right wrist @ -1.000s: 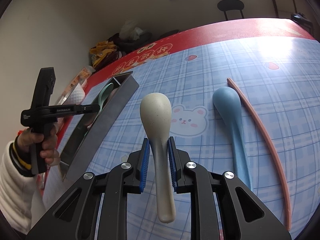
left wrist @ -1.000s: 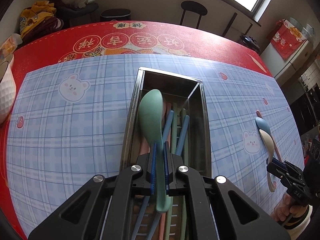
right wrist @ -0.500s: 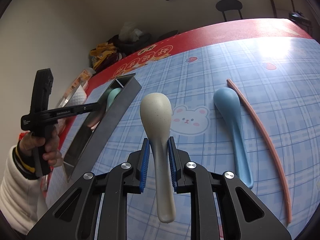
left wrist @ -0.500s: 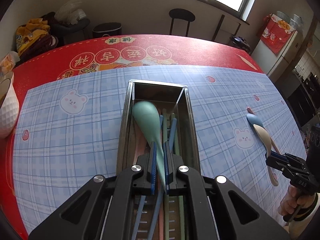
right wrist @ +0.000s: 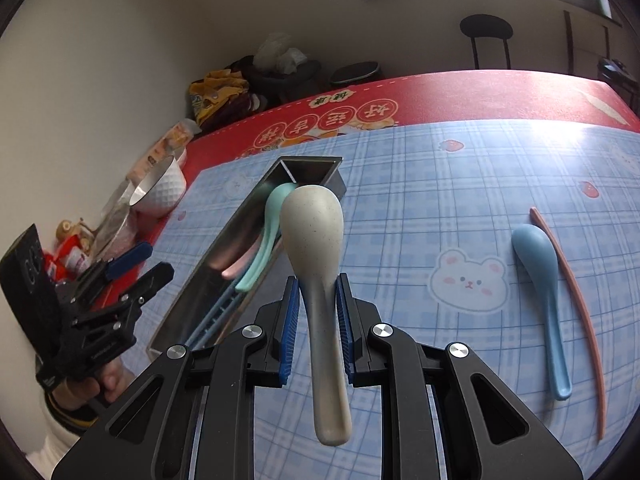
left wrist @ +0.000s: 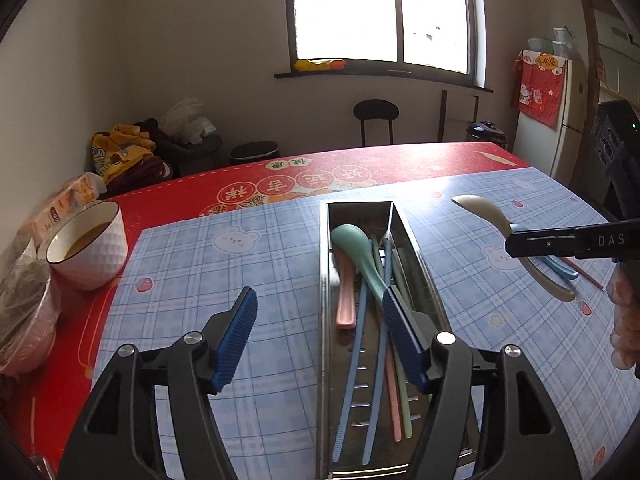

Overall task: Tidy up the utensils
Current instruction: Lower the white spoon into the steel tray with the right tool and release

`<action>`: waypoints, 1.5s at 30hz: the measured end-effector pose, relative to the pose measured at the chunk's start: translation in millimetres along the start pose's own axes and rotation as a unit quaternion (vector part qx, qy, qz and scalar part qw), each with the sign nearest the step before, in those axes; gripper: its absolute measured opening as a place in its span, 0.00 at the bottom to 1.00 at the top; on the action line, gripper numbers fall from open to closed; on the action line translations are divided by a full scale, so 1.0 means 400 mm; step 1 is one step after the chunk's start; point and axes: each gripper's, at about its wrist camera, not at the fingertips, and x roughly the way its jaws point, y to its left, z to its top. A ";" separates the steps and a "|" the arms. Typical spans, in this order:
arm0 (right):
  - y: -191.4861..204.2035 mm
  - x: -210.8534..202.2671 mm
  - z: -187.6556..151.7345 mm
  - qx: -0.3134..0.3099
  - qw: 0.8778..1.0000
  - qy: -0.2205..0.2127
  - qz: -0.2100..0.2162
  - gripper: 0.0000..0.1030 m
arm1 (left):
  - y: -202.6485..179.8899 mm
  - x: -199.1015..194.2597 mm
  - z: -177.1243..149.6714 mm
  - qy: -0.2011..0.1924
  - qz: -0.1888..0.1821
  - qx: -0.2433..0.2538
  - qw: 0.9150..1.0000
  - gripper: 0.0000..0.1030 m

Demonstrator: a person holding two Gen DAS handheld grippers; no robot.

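Carrying beige spoon [right wrist: 316, 280] toward steel utensil tray [left wrist: 326, 320], clamped by the handle in right gripper [right wrist: 317, 332], bowl end forward and lifted clear of the blue check mat [right wrist: 420, 208].

Left gripper [left wrist: 318, 340]: jaws just been opening, now standing wide apart with nothing between them. Green spoon [left wrist: 356, 248] released and lying in the tray, resting across the pink spoon [left wrist: 346, 296] and the chopsticks [left wrist: 360, 360].

Doing this step well, as a judgement:
- Lining the beige spoon up lengthwise with the tray before lowering; tray being narrow, a crosswise drop likely bridging the walls.
- Leading bowl-first toward the far end, matching the green and pink spoons.
- Lowering close to the pile before letting go, avoiding bounce.
- Keeping the left gripper out of the right one's path; both crowding the near end of the tray.

Pose: right gripper pitched down and forward, sitting just right of the tray. Left gripper angled down, its right pad over the tray interior, left pad over the mat.

Remaining on the mat, well right of the tray: blue spoon [right wrist: 540, 276] and, just beside it, one pink chopstick [right wrist: 576, 304].
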 end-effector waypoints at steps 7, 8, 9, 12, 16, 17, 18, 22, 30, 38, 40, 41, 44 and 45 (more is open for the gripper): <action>0.064 0.069 0.063 0.008 0.999 0.012 -0.039 0.18 | 0.111 -0.031 -0.024 -0.026 0.030 -0.050 0.998 0.86; 0.076 0.081 0.074 0.006 0.999 0.015 -0.044 0.18 | 0.125 -0.030 -0.027 -0.025 0.029 -0.062 0.997 0.88; 0.087 0.094 0.085 0.004 0.999 0.018 -0.049 0.18 | 0.136 -0.028 -0.028 -0.023 0.029 -0.074 0.997 0.90; 0.118 0.136 0.111 0.005 0.998 0.018 -0.066 0.18 | 0.158 -0.032 -0.034 -0.026 0.034 -0.100 0.994 0.94; 0.150 0.195 0.127 0.014 0.996 0.030 -0.077 0.18 | 0.165 -0.029 -0.036 -0.020 0.039 -0.108 0.993 0.94; 0.156 0.208 0.129 0.018 0.996 0.033 -0.079 0.18 | 0.166 -0.028 -0.037 -0.019 0.037 -0.109 0.993 0.94; 0.161 0.220 0.129 0.021 0.996 0.035 -0.082 0.18 | 0.166 -0.026 -0.038 -0.018 0.034 -0.112 0.993 0.94; 0.156 0.256 0.129 0.058 0.994 0.036 -0.081 0.18 | 0.167 -0.012 -0.043 -0.008 0.025 -0.118 0.993 0.94; 0.166 0.304 0.122 0.064 0.991 0.046 -0.104 0.18 | 0.171 -0.007 -0.048 -0.001 0.025 -0.126 0.992 0.94; 0.160 0.324 0.124 0.075 0.989 0.058 -0.111 0.20 | 0.166 -0.005 -0.049 0.002 0.019 -0.126 0.992 0.94; 0.155 0.324 0.125 0.079 0.989 0.062 -0.104 0.20 | 0.166 -0.002 -0.049 0.004 0.018 -0.126 0.992 0.94; 0.157 0.320 0.125 0.076 0.990 0.059 -0.101 0.21 | 0.165 -0.001 -0.049 0.005 0.017 -0.126 0.992 0.94; 0.168 0.301 0.131 0.057 0.992 0.045 -0.103 0.34 | 0.163 -0.001 -0.047 0.004 0.016 -0.127 0.992 0.94; 0.172 0.293 0.133 0.052 0.992 0.039 -0.103 0.34 | 0.162 -0.002 -0.047 0.004 0.016 -0.126 0.992 0.94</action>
